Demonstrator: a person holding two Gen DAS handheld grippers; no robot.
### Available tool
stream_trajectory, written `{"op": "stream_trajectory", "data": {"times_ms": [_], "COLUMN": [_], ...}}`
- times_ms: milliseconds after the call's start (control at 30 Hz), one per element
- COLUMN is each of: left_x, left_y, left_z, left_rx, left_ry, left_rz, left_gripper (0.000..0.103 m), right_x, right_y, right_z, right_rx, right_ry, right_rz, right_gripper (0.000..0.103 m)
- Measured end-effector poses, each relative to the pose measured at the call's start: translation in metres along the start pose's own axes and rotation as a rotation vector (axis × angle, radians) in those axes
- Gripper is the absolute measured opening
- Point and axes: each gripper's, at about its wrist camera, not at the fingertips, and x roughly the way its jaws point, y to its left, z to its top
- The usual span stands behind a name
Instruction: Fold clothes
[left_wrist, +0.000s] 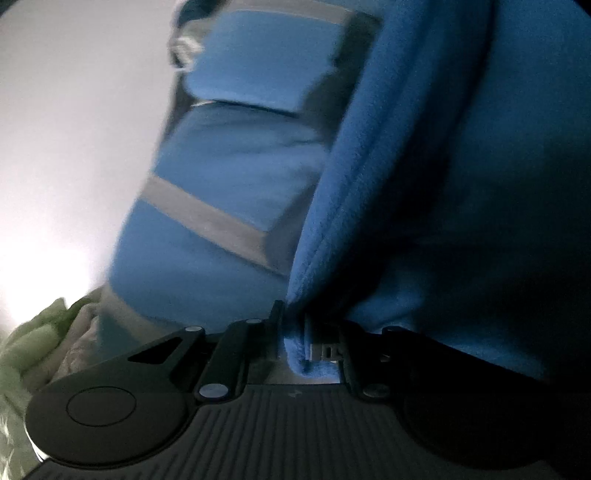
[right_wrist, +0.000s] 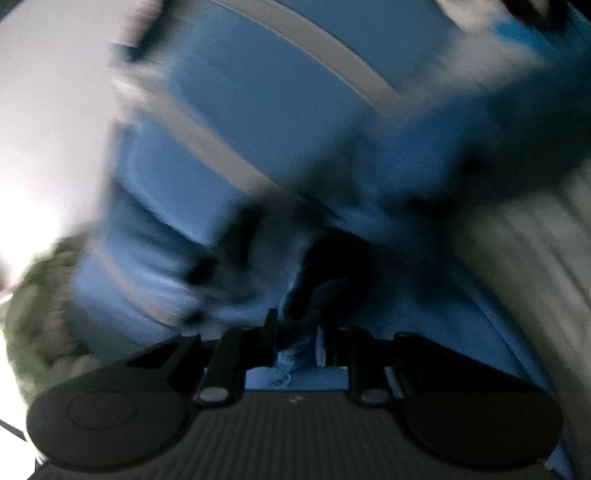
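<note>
**Blue garment up in both claws, fold still open**

Starting at the left, I am looking past a crumpled pale green cloth lying on the white table, just beside the hanging blue fabric. My left claw is pinching a stitched hem of the blue garment, its fingers pressed together on a thick bunch of the fleece. Beyond it, the garment's grey stripes are draping down in blurred panels.

Moving right, my right claw is also closing on blue fabric, a wad of it sitting between the fingers, though the blur is keeping me from judging how firm that bite is. The same striped body is hanging ahead of it, and the green cloth is showing low at the left.

I am judging the garment to be mid-handling: it is lifted and slack, not lying flat or stacked. Whether any fold is already in it, I cannot tell.
</note>
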Motion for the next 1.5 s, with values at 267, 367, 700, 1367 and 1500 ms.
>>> {"op": "stream_trajectory", "data": {"times_ms": [267,367,700,1367,1500], "left_x": [0.002,0.003,0.006,0.006,0.005], "left_y": [-0.004,0.0,0.002,0.009,0.019], "left_z": [-0.011,-0.01,-0.011,-0.01,-0.01], "left_rx": [-0.008,-0.05,-0.12,-0.158,-0.222], "left_ry": [0.023,0.032,0.045,0.061,0.075], "left_rz": [-0.017,-0.03,-0.033,-0.049,-0.085], "left_gripper": [0.01,0.011,0.011,0.012,0.012], "right_x": [0.018,0.018,0.02,0.043,0.042], "right_y": [-0.054,-0.051,-0.03,-0.003,-0.021], "right_z": [-0.042,-0.042,-0.004,-0.015,-0.016], "right_rx": [0.273,0.249,0.037,-0.163,-0.062], "right_ry": [0.244,0.255,0.097,0.124,0.145], "right_rz": [-0.192,-0.202,-0.239,-0.338,-0.389], "right_gripper": [0.018,0.028,0.081,0.009,0.009]}}
